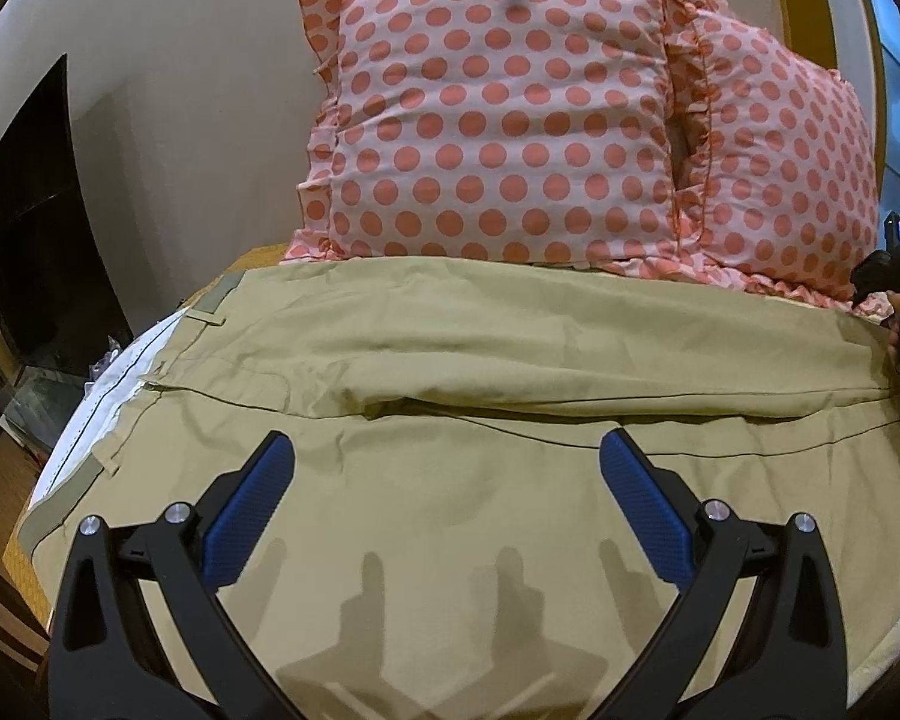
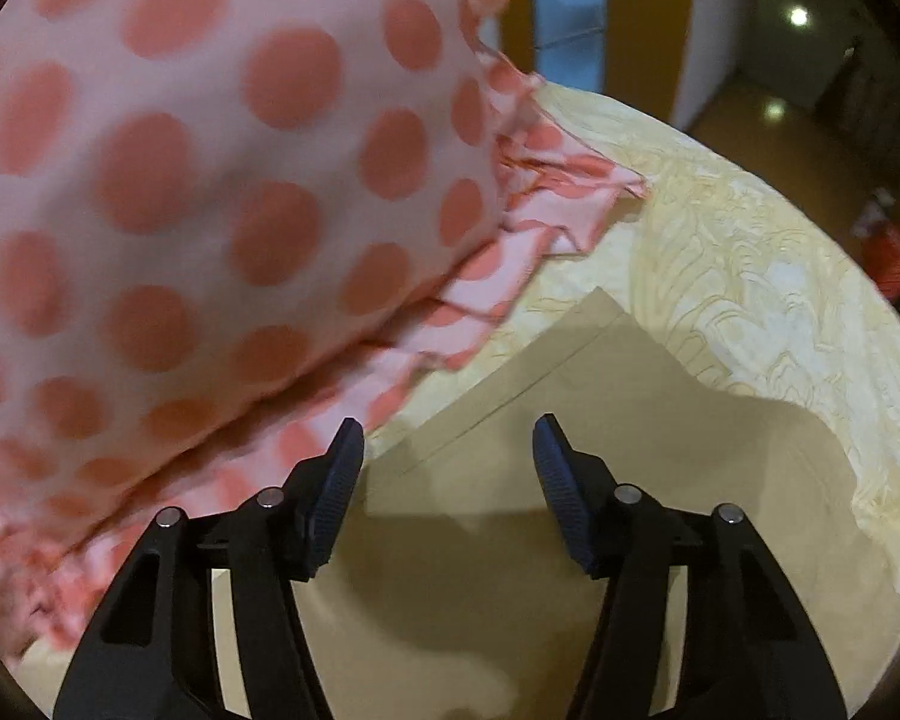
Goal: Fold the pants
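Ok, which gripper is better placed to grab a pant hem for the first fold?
Probably the right gripper: it hangs open right at the hem corner of the pants. The left gripper, also open, faces mid-garment, away from any hem.

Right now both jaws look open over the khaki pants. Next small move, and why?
Probably lower the right gripper onto the pants hem corner just ahead of it and close. Both sets of jaws are open and hold nothing, the pants lie spread flat across the bed, and that leg end sits bare on the bedsheet beside the polka-dot pillow.
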Available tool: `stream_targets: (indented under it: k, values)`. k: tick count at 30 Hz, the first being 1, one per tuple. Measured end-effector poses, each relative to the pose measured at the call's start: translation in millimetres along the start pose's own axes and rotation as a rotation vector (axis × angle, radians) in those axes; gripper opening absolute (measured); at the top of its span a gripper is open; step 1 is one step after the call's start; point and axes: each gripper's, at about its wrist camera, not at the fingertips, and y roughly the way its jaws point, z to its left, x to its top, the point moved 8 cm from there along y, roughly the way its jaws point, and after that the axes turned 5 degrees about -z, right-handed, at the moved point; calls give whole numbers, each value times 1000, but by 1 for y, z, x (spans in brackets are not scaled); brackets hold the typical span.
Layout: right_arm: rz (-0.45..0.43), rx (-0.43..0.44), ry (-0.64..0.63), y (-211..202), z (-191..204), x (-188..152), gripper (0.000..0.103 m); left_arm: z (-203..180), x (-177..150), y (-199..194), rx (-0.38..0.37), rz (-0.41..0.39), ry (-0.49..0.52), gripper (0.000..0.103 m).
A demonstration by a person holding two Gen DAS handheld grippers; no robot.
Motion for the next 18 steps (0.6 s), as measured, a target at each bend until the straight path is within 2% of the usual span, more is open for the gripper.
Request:
stream_targets:
  k: [2, 4, 7, 8, 13, 15, 16, 18]
  values:
    - [-44, -61, -48, 4, -2, -1, 58, 1, -2, 6, 2, 14, 4, 101]
    - [-78, -37, -55, 3, -5, -4, 57, 3, -3, 10, -3, 23, -1, 101]
    - [-141, -3, -56, -1, -17, -10, 39, 4, -5, 13, -14, 28, -12, 101]
    - [-145, 9, -49, -2, -19, -9, 6, 5, -5, 14, -17, 28, -15, 101]
    - [-129, 256, 115, -5, -49, -9, 4, 12, -2, 6, -22, 5, -21, 101]
    - [-166, 382, 173, -32, -60, -14, 4, 17, 1, 0, -27, -13, -28, 101]
    - [-176, 422, 185, -48, -51, -13, 4, 20, 3, -2, -30, -19, -33, 101]
    - [-218, 553, 216, -90, -66, -25, 4, 30, 9, -9, -44, -45, -52, 101]
